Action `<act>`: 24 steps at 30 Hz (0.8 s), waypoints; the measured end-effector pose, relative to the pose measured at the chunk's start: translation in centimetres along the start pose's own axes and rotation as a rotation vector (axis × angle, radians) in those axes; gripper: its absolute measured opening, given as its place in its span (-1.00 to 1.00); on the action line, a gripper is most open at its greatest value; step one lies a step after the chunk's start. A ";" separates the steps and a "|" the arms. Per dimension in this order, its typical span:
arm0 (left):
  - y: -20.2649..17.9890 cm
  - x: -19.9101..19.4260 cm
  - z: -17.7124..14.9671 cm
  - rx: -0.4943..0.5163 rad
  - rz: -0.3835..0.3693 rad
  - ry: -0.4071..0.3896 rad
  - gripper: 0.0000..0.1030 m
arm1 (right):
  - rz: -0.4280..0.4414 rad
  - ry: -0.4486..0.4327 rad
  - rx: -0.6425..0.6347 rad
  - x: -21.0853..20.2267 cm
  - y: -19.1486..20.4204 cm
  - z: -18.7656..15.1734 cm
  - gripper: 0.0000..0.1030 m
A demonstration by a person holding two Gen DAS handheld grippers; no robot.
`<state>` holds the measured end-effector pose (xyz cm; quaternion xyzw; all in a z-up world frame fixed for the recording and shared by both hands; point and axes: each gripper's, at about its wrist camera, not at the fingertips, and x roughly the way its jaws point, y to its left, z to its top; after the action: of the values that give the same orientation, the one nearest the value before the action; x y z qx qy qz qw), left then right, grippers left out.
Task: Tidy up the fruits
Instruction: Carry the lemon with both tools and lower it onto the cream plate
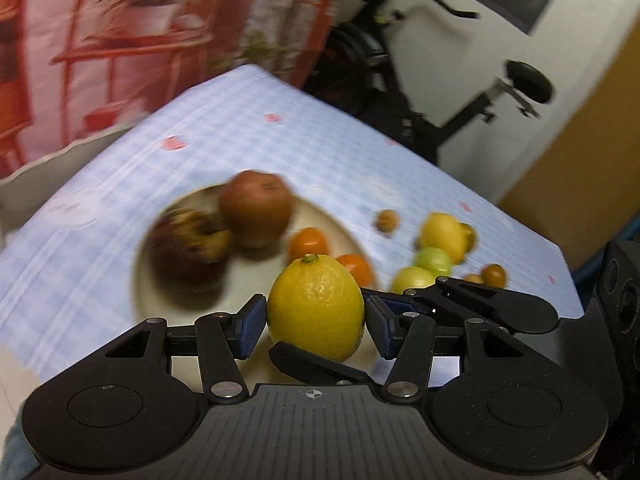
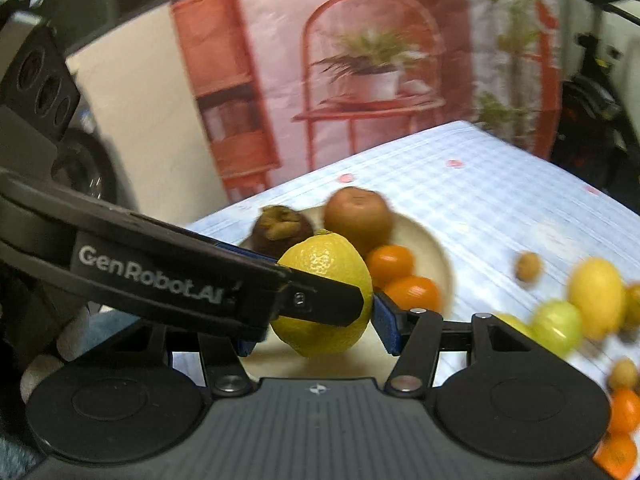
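A yellow lemon [image 1: 316, 306] sits between the blue pads of my left gripper [image 1: 316, 320], held above the near rim of a cream plate [image 1: 248, 280]. In the right wrist view the same lemon [image 2: 326, 300] sits between my right gripper's [image 2: 320, 332] pads, with the left gripper's finger [image 2: 320, 306] across it. The fingers of both grippers close around the lemon. The plate [image 2: 438, 258] holds a brown apple [image 1: 256, 208], a dark mangosteen [image 1: 184, 248] and two small oranges [image 1: 308, 242].
Loose fruit lies on the blue checked tablecloth [image 1: 240, 140] right of the plate: a lemon [image 1: 444, 236], green fruits [image 1: 432, 260], small brown fruits [image 1: 386, 221] and oranges [image 2: 624, 408]. An exercise bike [image 1: 440, 92] stands behind the table.
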<state>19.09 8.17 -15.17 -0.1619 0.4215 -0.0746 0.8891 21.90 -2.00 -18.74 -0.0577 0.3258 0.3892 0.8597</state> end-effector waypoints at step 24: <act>3.3 -0.1 -0.1 -0.025 0.153 -0.062 0.12 | 0.059 0.109 -0.169 6.9 3.5 1.5 0.14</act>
<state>18.95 11.28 -16.37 -0.1427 0.4058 0.0039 0.9027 23.58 5.31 -21.20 -0.1415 0.3397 0.4367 0.8209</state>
